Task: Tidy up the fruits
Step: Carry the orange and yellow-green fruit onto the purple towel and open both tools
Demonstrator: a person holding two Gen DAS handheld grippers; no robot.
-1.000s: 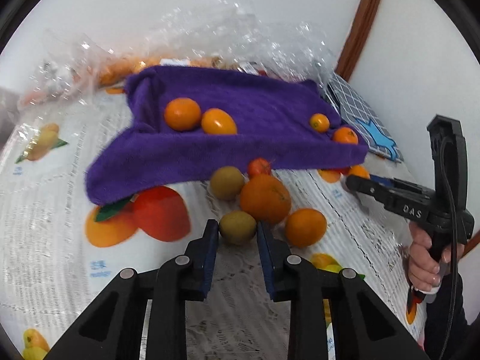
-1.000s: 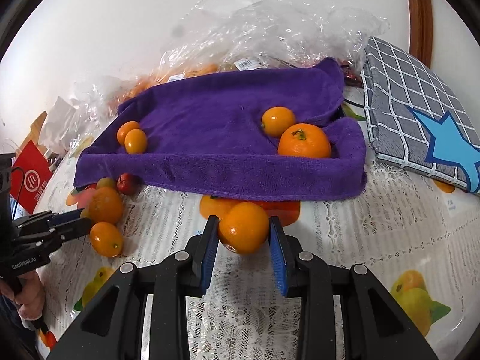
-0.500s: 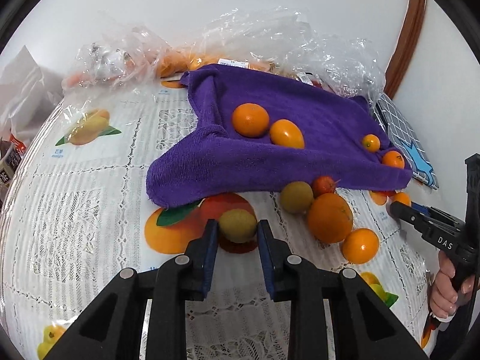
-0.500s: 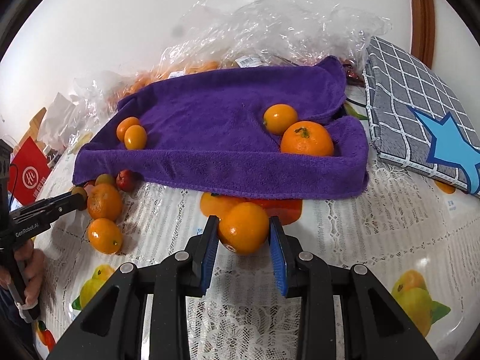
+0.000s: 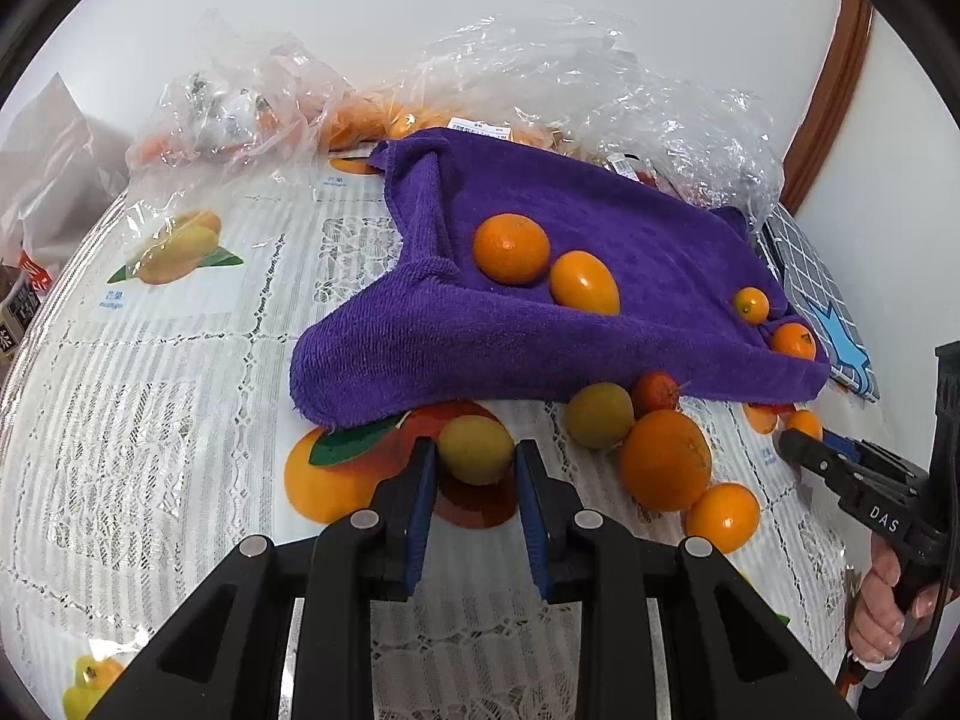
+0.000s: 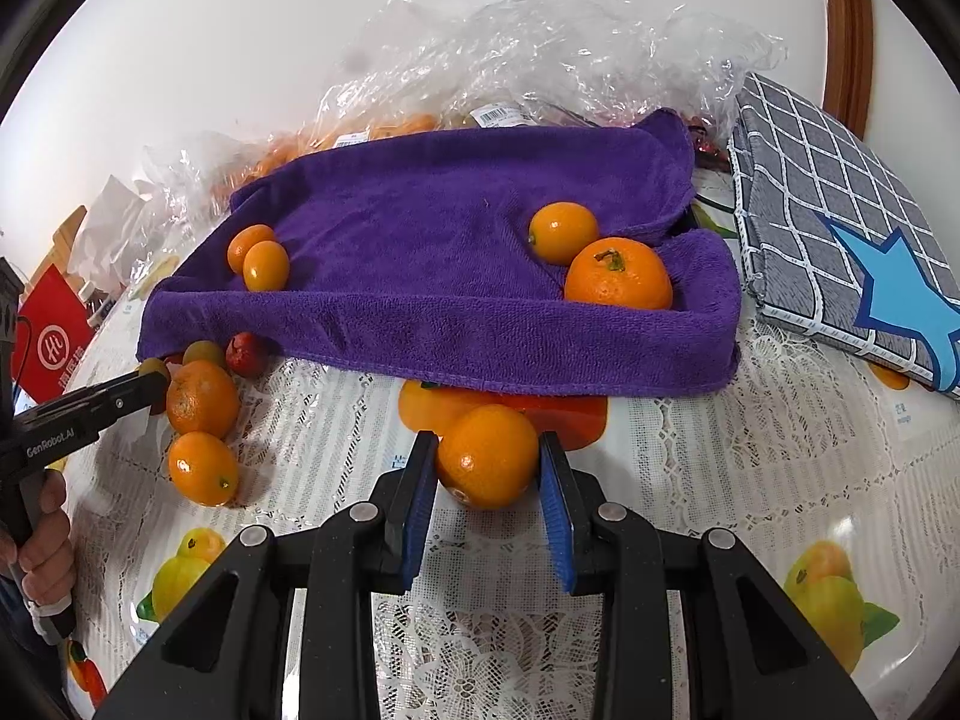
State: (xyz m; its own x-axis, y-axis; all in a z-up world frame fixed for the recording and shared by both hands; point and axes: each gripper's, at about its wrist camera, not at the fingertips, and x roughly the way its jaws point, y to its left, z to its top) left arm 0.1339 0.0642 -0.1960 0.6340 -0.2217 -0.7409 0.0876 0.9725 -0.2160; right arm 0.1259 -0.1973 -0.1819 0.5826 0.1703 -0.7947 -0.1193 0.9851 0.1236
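Four fruits (image 6: 618,274) already lay on the purple towel (image 6: 420,222); your left gripper (image 5: 474,468) gripped a yellow fruit (image 5: 475,449), your right gripper (image 6: 487,480) an orange (image 6: 487,456), below it.

A home dining spot: a bench under a lace, fruit-printed tablecloth (image 5: 180,360), plastic grocery bags (image 6: 540,48), wooden door trim (image 5: 834,90).

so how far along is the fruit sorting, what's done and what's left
Partly done. Four orange citrus fruits already sit on the purple towel, in two pairs near opposite ends. In hand: the left gripper is shut on a yellow-green fruit, and the right gripper is shut on an orange. Left on the tablecloth: a large orange, a smaller orange, another yellow-green fruit and a small red fruit.
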